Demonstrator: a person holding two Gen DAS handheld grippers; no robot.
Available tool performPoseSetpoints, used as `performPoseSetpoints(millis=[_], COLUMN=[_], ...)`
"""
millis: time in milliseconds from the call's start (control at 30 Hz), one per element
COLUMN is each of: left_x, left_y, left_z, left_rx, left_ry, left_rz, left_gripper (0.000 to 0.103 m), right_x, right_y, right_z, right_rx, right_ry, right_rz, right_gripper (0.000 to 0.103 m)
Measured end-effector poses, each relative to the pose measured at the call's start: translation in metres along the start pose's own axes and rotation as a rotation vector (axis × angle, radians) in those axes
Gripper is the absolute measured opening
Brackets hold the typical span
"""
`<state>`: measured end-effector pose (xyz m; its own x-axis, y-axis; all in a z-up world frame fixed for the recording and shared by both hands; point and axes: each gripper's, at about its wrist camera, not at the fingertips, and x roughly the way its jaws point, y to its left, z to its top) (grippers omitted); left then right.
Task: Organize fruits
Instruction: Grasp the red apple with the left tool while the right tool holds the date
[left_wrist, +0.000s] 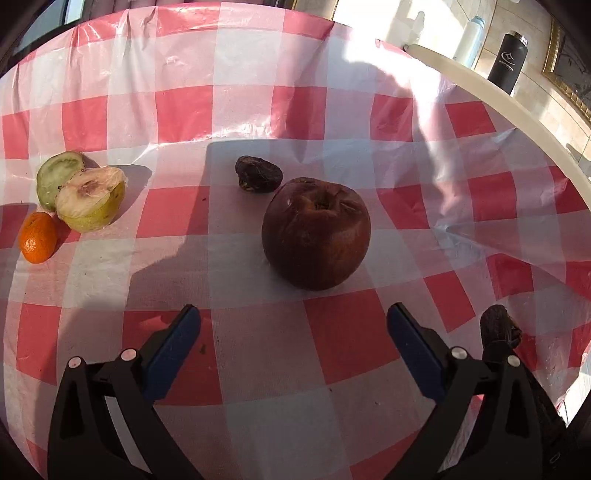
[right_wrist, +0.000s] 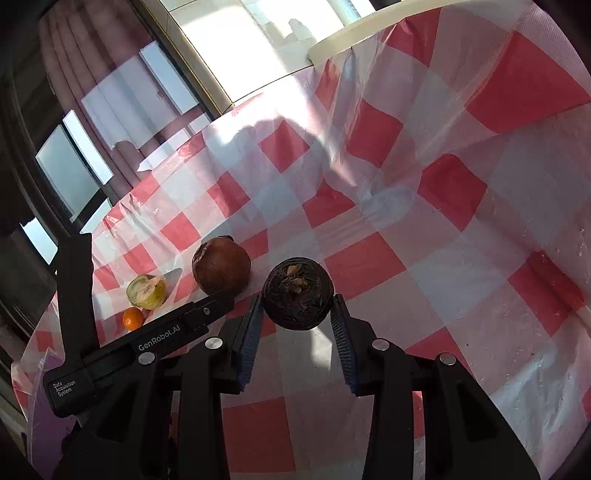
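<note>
A checked worktop (left_wrist: 258, 369) holds scattered fruit. The left gripper (left_wrist: 293, 321) hovers with jaws wide just short of a wrinkled brown apple (left_wrist: 316, 232), likely lining up a grasp. The right gripper (right_wrist: 297, 314) jaws pinch a dark shrivelled fruit (right_wrist: 297, 293), apparently for relocating beside the others.

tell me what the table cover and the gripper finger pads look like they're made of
Table cover: thin plastic sheet, probably; glossy, with shiny creases and see-through folds at its edge. Left gripper finger pads: blue, matte, likely rubber. On the right gripper, pads show fine ribbing.
</note>
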<state>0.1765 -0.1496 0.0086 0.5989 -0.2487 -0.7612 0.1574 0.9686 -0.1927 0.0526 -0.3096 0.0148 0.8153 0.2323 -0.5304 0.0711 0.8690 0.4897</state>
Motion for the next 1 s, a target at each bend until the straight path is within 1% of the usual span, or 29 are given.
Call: performPoseSetpoints(millis=[67, 133, 200, 233, 267, 300, 333, 367, 433, 533, 633, 700, 833, 900, 1000], left_x=[0.014, 0.028, 0.036, 0.036, 0.035, 0.032, 0.029, 0.023, 0.004, -0.039, -0.086, -0.113, -0.144, -0.155, -0.165], left_y=[-0.010, -0.018, -0.022, -0.021, -0.020, -0.018, -0.014, -0.009, 0.008, 0.035, 0.053, 0.062, 0.079, 0.090, 0.105], left_z=[0.013, 0.023, 0.028, 0.029, 0.029, 0.026, 0.024, 0.020, 0.006, -0.030, -0.073, -0.100, -0.134, -0.150, -0.162], left_rx=[0.022, 0.049, 0.068, 0.065, 0.067, 0.073, 0.071, 0.051, -0.015, -0.104, -0.124, -0.129, -0.122, -0.154, -0.207], left_ry=[0.013, 0.027, 0.022, 0.014, 0.000, -0.013, -0.016, -0.025, -0.072, -0.153, -0.212, -0.220, -0.206, -0.193, -0.208], left_rz=[-0.002, 0.018, 0.050, 0.048, 0.047, 0.093, 0.067, 0.037, -0.014, -0.061, -0.093, -0.126, -0.137, -0.147, -0.174], left_gripper=[0.101, 0.101, 0.100, 0.096, 0.079, 0.067, 0.064, 0.064, 0.064, 0.064, 0.064, 0.064, 0.064, 0.064, 0.064], right_x=[0.000, 0.000, 0.001, 0.002, 0.002, 0.002, 0.003, 0.003, 0.003, 0.003, 0.002, 0.002, 0.001, -0.001, -0.003], right_y=[-0.001, 0.000, -0.001, -0.001, -0.001, 0.000, 0.000, 0.000, 0.000, 0.000, -0.001, -0.001, 0.000, 0.000, -0.001], right_z=[0.000, 0.000, 0.000, 0.000, 0.000, 0.000, 0.000, 0.000, -0.001, 0.000, 0.000, 0.000, 0.000, 0.000, 0.000], right_rx=[0.000, -0.002, -0.001, 0.001, 0.000, -0.002, -0.002, -0.003, -0.005, -0.010, -0.011, -0.012, -0.014, -0.013, -0.008], right_ry=[0.001, 0.002, 0.007, 0.009, 0.010, 0.012, 0.013, 0.015, 0.014, 0.015, 0.012, 0.010, 0.005, -0.002, -0.010], right_rz=[0.004, 0.005, 0.004, 0.004, 0.006, 0.005, 0.006, 0.007, 0.009, 0.011, 0.015, 0.016, 0.018, 0.018, 0.019], right_gripper=[0.038, 0.038, 0.038, 0.038, 0.038, 0.038, 0.038, 0.038, 0.038, 0.038, 0.038, 0.038, 0.038, 0.038, 0.038])
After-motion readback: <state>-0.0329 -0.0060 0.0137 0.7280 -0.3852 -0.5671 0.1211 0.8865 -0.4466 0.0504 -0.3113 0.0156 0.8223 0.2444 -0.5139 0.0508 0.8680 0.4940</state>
